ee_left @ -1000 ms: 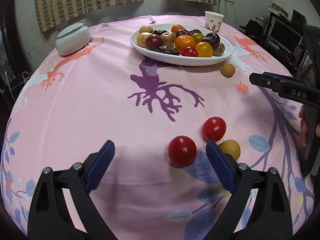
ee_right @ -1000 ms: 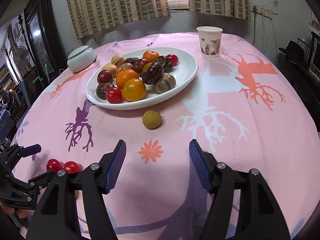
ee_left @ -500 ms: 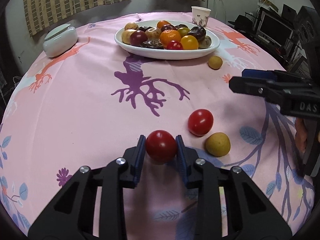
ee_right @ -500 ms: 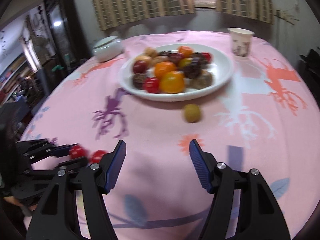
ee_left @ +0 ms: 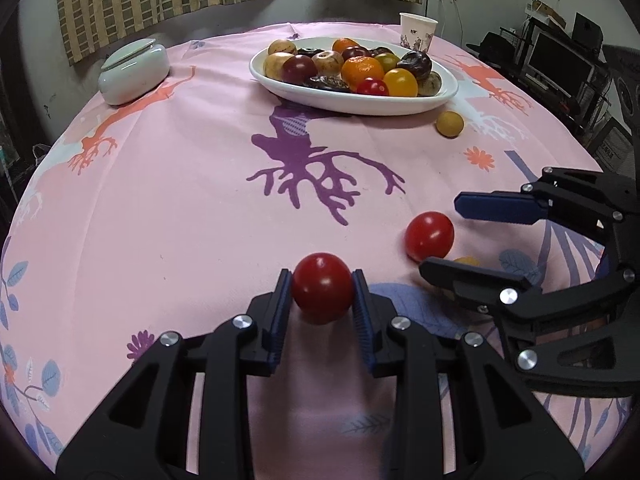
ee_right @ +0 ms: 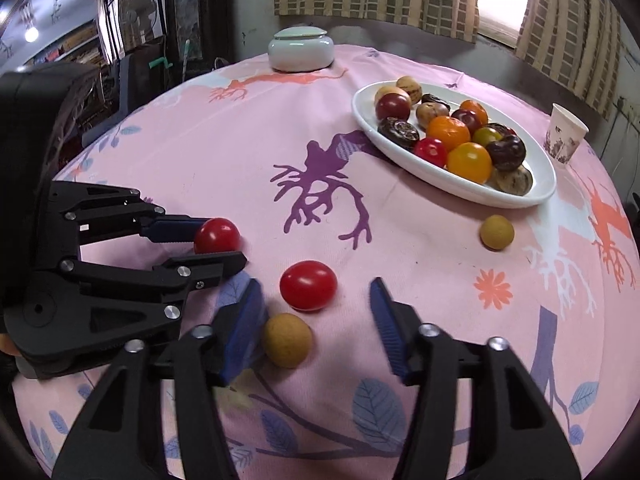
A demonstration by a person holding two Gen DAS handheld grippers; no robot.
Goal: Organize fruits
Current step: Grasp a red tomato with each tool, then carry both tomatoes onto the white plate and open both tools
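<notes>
My left gripper (ee_left: 322,294) is shut on a red tomato (ee_left: 322,294), which its blue pads hold just above the pink cloth; the same tomato (ee_right: 217,236) shows in the right wrist view. My right gripper (ee_right: 315,285) is closing, with a second red tomato (ee_right: 308,286) and a small yellow-brown fruit (ee_right: 287,340) between its fingers; neither pad presses on them. In the left wrist view the right gripper (ee_left: 440,236) reaches in from the right around that tomato (ee_left: 429,236). A white oval plate (ee_left: 360,106) of several fruits stands farther back. One more yellow fruit (ee_left: 449,123) lies loose beside it.
A white lidded jar (ee_left: 134,70) sits at the far left of the round table and a paper cup (ee_left: 417,30) behind the plate. Monitors and shelves (ee_left: 560,60) stand beyond the table's right edge. Bare pink cloth (ee_left: 200,200) lies between the grippers and the plate.
My left gripper has shut on the near tomato and holds it. My right gripper has swung left and rolled, coming down around the second tomato and yellow fruit with its jaws narrowing.
</notes>
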